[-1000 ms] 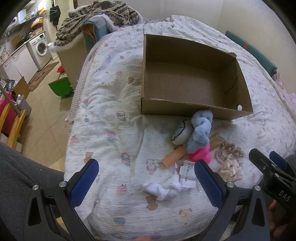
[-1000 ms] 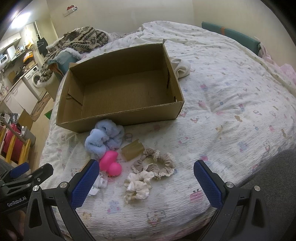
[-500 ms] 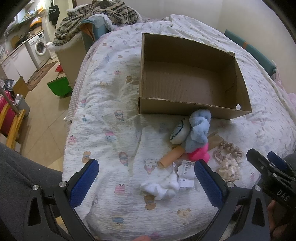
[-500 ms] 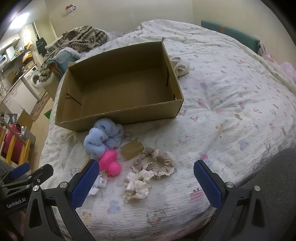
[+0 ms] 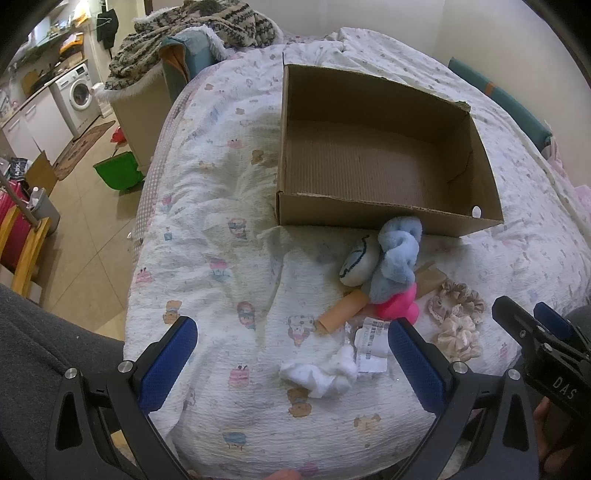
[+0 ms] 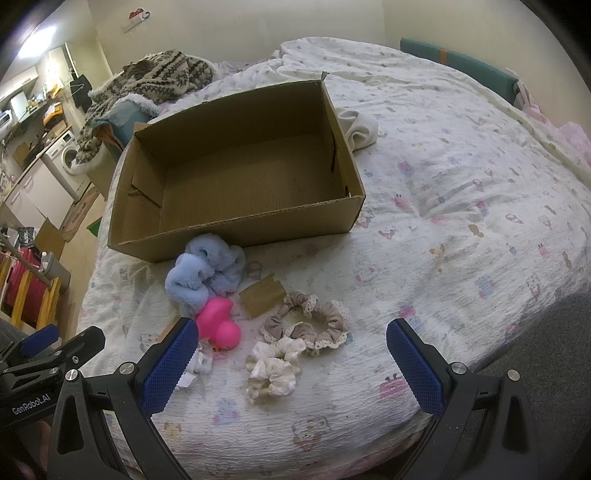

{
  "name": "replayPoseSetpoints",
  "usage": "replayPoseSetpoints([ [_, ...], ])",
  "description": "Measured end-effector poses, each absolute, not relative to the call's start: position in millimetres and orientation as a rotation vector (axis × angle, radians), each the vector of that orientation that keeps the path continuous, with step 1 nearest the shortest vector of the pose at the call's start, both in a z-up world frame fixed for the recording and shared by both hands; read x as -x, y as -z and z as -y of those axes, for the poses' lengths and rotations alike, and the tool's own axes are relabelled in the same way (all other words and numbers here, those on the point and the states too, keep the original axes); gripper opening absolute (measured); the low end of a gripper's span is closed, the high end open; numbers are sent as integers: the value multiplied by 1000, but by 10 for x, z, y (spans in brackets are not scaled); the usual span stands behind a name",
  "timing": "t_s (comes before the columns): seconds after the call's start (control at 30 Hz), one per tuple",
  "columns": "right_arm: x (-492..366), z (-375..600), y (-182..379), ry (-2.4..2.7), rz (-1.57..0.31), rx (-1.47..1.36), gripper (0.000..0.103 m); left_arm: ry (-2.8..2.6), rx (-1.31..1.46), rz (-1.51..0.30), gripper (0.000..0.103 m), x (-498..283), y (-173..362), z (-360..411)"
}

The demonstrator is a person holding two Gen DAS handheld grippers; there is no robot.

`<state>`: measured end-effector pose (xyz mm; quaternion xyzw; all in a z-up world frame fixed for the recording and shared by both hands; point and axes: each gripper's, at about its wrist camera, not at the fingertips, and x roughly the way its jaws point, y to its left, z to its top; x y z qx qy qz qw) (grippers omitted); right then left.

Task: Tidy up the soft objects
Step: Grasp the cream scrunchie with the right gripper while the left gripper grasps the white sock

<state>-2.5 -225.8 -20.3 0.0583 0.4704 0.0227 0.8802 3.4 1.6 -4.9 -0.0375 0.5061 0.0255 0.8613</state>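
Observation:
An empty cardboard box (image 5: 369,218) (image 6: 258,229) lies open on the bed. In front of it lies a pile: a fluffy blue scrunchie (image 5: 397,258) (image 6: 203,269), a pink toy (image 5: 399,306) (image 6: 218,325), a white embroidered pouch (image 5: 356,262), a cardboard tube (image 5: 341,314), a white scrunchie (image 5: 321,373), a tagged white item (image 5: 371,343), a beige lace scrunchie (image 5: 458,299) (image 6: 314,321) and a cream scrunchie (image 5: 458,336) (image 6: 273,365). My left gripper (image 5: 291,362) is open above the bed's near edge, around the white scrunchie. My right gripper (image 6: 291,362) is open over the cream scrunchie.
The quilted bedspread (image 5: 221,240) covers the bed. A knitted blanket (image 5: 192,33) lies heaped at the far left corner. A cream cloth (image 6: 360,129) lies behind the box. Left of the bed are the floor, a green bin (image 5: 118,173) and a washing machine (image 5: 79,92).
Both grippers have drifted slightly; the box and pile sit a little further left in the left view. Nothing was grasped or moved.

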Motion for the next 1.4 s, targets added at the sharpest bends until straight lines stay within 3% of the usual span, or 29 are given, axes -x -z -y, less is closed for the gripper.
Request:
replayPoseSetpoints([
  [0.33,-105,2494,611,-152,-1243,-443,103,-115,176,-1135,103,-98,164,-258],
  [0.4,-115,2519,732,-172,-1302,-511,86,-121,190,-1146,103,-110,184,-289],
  [0.53,-164,2497,888,-174,-1365,-572,79,-122,226,-1165,103,-138,221,-343],
  [0.6,-192,2458,917,-178,-1378,-570,66,-128,242,-1175,103,-145,241,-372],
  [0.7,-205,2416,984,-183,-1412,-561,31,-127,260,-1190,103,-163,272,-400],
  [0.8,-191,2349,927,-214,-1394,-543,20,-130,271,-1207,102,-171,310,-427],
  [1.03,-115,2226,583,-363,-1228,-539,18,-71,271,-1244,96,-183,373,-354],
  [1.2,-111,2256,519,-355,-1207,-547,18,-6,230,-1323,75,-202,543,-183],
  [1.4,-111,2327,548,-348,-1205,-563,18,86,223,-1437,72,-228,801,5],
])
